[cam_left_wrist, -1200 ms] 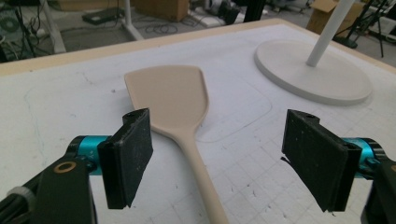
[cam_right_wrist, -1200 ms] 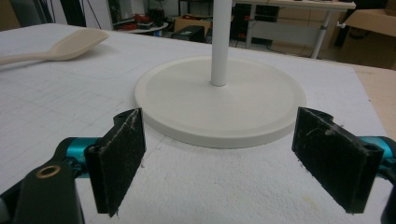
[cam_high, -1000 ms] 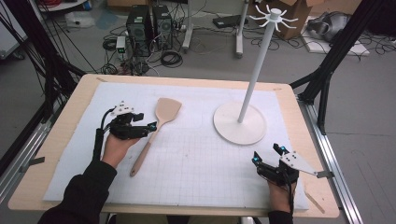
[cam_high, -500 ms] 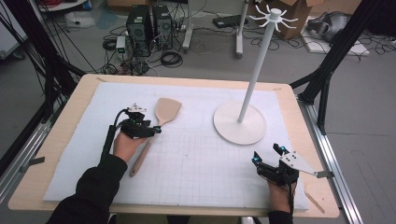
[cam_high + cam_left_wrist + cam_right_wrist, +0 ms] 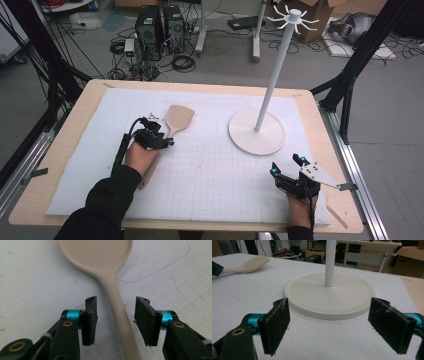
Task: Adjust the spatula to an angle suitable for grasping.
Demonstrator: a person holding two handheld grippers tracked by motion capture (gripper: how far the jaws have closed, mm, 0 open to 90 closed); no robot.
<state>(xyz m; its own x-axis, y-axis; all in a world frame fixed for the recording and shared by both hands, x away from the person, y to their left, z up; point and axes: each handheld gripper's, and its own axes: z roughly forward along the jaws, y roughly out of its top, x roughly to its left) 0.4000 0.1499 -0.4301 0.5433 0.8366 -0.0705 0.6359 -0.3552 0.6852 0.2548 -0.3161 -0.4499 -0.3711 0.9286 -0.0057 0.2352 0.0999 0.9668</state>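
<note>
Nearest the person, at about five o'clock on the table (image 5: pixel 60 165), the right gripper (image 5: pixel 286 171) rests low over the white gridded mat (image 5: pixel 210 175), held in the right hand (image 5: pixel 300 205). Its jaws stand wide apart with nothing between them; in the right gripper view they frame the mat just short of the white stand (image 5: pixel 329 293).

Farther in, at about nine o'clock from the middle of the mat, the left gripper (image 5: pixel 167 142) sits over the handle of the wooden spatula (image 5: pixel 170 130), held in the left hand (image 5: pixel 140 156) with a dark sleeve (image 5: pixel 100 210) behind it. In the left gripper view the jaws are parted and straddle the spatula (image 5: pixel 115 290), one pad (image 5: pixel 90 320) on each side of the handle with a gap showing on both sides, so they are around it and not clamped.

The spatula is pale beige, smooth and matte, with a slim rounded handle that widens into a broad, flat blade. It lies flat on the mat, blade pointing to about one o'clock, handle end toward seven o'clock under the left hand.

Beyond, at about two o'clock, the stand's round flat base sits on the mat, well apart from the spatula, and its thin white pole rises upright to a ring of short prongs (image 5: pixel 295 17) at the top.
</note>
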